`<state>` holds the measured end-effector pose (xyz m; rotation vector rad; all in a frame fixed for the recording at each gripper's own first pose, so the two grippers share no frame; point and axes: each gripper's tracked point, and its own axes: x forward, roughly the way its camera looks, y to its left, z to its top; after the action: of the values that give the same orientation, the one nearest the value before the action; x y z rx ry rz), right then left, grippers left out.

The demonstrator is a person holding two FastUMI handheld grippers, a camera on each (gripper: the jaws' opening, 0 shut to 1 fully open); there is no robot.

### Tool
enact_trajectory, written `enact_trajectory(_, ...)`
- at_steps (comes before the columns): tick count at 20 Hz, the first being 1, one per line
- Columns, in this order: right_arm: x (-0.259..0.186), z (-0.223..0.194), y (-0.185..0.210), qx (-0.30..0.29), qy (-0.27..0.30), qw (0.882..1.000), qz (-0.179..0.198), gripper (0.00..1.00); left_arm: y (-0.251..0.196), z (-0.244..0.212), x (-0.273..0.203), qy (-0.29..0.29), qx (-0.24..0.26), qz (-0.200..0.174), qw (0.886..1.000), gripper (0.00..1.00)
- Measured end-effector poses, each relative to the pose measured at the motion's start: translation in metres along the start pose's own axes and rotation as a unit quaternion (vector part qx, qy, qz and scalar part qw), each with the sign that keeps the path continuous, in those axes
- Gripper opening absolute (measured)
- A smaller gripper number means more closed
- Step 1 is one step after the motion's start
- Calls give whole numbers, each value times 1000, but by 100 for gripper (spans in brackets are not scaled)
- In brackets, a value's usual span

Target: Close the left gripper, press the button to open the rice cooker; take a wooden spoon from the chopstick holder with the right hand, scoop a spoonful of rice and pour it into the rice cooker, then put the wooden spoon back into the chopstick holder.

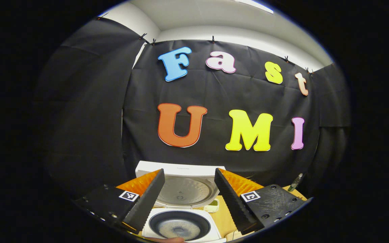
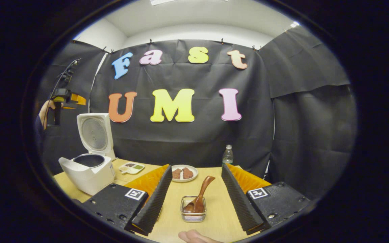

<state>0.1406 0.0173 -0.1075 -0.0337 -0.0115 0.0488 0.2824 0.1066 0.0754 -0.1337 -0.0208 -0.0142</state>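
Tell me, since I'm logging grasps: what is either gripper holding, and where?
Nothing. Both the left gripper and right gripper are open; the wooden spoon sits in its holder.

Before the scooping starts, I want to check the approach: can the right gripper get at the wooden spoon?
Probably yes. The right gripper is open, and the wooden spoon stands in the chopstick holder straight ahead between its fingers, handle leaning up and away, with bare table around it and nothing in between.
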Motion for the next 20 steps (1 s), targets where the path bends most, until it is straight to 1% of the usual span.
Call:
enact_trajectory(1, 2, 0, -1, 0, 1, 1000, -1, 95, -3, 3, 9, -2, -4, -11, 1000, 94)
enact_trajectory(2, 4, 0, -1, -1, -2, 1000, -1, 95, -2, 7, 19, -10, -5, -17, 1000, 94)
enact_trajectory(3, 6, 1, -2, -1, -3, 1000, -3, 92, -1, 7, 28, -12, -6, -20, 1000, 94)
enact_trajectory(4, 7, 2, -1, -1, -3, 1000, 1, 95, 2, 4, 39, -12, -5, -17, 1000, 94)
enact_trajectory(7, 13, 0, 4, 3, 1, 1000, 10, 95, 21, -7, 76, -1, 2, 18, 1000, 94)
enact_trajectory(9, 18, 2, -1, 11, 4, 1000, -3, 95, 31, -6, 94, -1, 7, 34, 999, 94)
enact_trajectory(10, 20, -1, -3, 15, 11, 1000, -9, 92, 37, -3, 104, -10, 1, 37, 999, 94)
enact_trajectory(11, 21, -4, -1, 19, 19, 1000, -11, 92, 36, -4, 114, -11, -9, 25, 1000, 94)
enact_trajectory(12, 19, -6, 1, 21, 23, 999, -13, 95, 39, -9, 121, -4, -19, 22, 1000, 94)
enact_trajectory(14, 14, -1, 4, 14, 22, 999, -21, 95, 51, -22, 134, 16, -28, 33, 999, 94)
enact_trajectory(15, 12, 1, 6, 5, 17, 999, -27, 96, 54, -23, 135, 16, -24, 37, 999, 94)
enact_trajectory(16, 10, 6, 7, -3, 14, 999, -35, 95, 55, -21, 138, 5, -16, 35, 999, 96)
enact_trajectory(17, 8, 8, 11, -10, 13, 999, -37, 95, 54, -23, 140, 7, -15, 33, 999, 95)
enact_trajectory(18, 3, 12, 18, -13, 8, 999, -34, 95, 56, -27, 142, 10, -5, 43, 999, 95)
enact_trajectory(19, 0, 16, 26, -14, 2, 999, -31, 95, 57, -34, 144, 23, 16, 56, 998, 95)
enact_trajectory(20, -4, 19, 33, -15, -3, 1000, -27, 95, 62, -41, 143, 36, 55, 73, 995, 95)
